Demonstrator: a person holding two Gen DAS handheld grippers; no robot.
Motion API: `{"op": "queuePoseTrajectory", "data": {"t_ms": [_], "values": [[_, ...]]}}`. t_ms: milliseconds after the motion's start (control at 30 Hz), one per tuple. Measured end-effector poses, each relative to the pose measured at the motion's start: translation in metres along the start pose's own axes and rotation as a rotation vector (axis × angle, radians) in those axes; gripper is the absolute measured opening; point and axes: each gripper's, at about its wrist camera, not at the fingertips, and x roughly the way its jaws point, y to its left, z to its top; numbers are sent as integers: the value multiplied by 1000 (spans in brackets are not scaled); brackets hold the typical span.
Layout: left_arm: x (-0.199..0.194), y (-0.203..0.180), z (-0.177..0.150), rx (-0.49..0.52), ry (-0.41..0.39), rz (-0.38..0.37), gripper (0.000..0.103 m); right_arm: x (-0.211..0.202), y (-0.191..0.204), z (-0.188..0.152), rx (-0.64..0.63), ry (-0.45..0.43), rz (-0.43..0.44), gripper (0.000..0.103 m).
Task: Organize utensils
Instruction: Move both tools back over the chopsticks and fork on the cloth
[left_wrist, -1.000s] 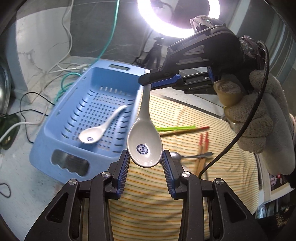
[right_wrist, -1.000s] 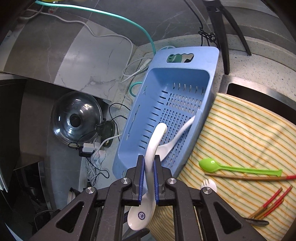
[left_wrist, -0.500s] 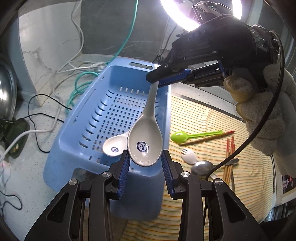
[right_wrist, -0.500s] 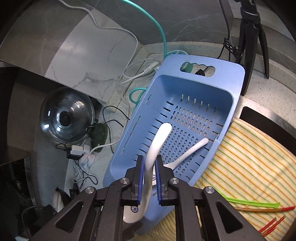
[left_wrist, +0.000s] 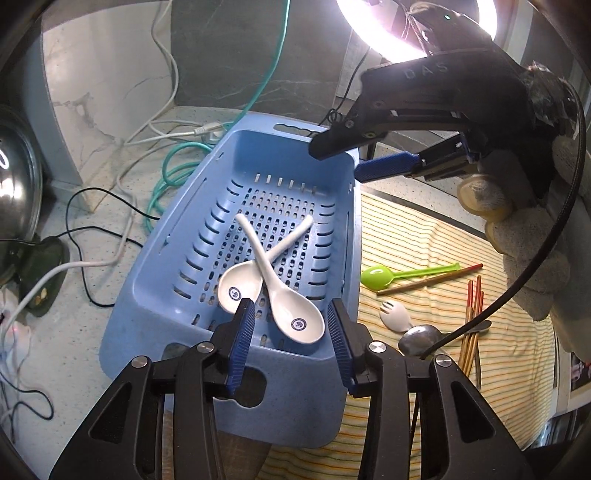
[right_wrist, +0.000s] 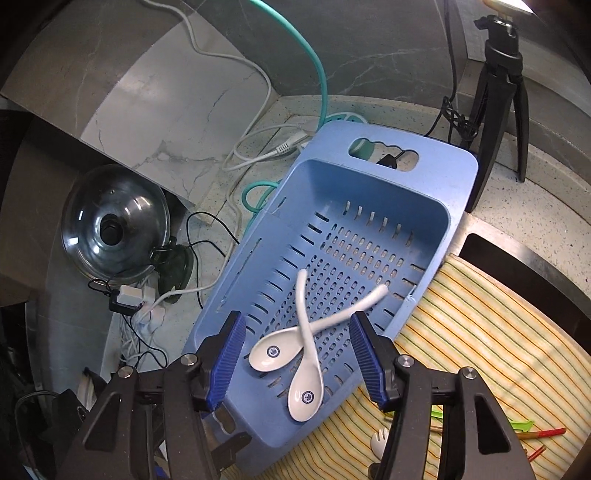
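Both hand-held grippers hover spread wide and empty above the slotted blue plastic basket (left_wrist: 236, 258): left gripper (left_wrist: 291, 339) at its near end, right gripper (right_wrist: 297, 363) alongside. Two white ceramic spoons (right_wrist: 306, 354) lie crossed inside, touching, walls close around.

A speckled pale table (right_wrist: 546, 192) meets grey marbled wall panels (right_wrist: 155, 110). A bright ring light (left_wrist: 388, 40) glares above. White and teal cables (left_wrist: 173, 162) trail beside a glass pot lid (right_wrist: 110, 229); a black tripod (right_wrist: 498, 92) stands behind.
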Motion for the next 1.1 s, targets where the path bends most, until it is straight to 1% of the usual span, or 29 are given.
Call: {"op": "queuePoseTrajectory", "data": {"t_ms": [233, 533, 700, 833, 1000, 1100], "values": [[-8, -9, -1, 19, -9, -5, 39, -21, -9, -10, 12, -13, 12, 55], [-15, -29, -6, 67, -11, -38, 39, -70, -31, -36, 23, -56, 14, 55], [-16, -46, -11, 108, 7, -67, 39, -99, -54, -61, 64, -73, 29, 55], [-14, -63, -17, 143, 28, -102, 39, -125, -72, -85, 89, -110, 25, 55], [-7, -84, -28, 167, 63, -154, 39, -149, -109, -122, 199, -149, 38, 55], [-3, -96, -34, 176, 84, -188, 39, -156, -127, -148, 253, -160, 18, 55]]}}
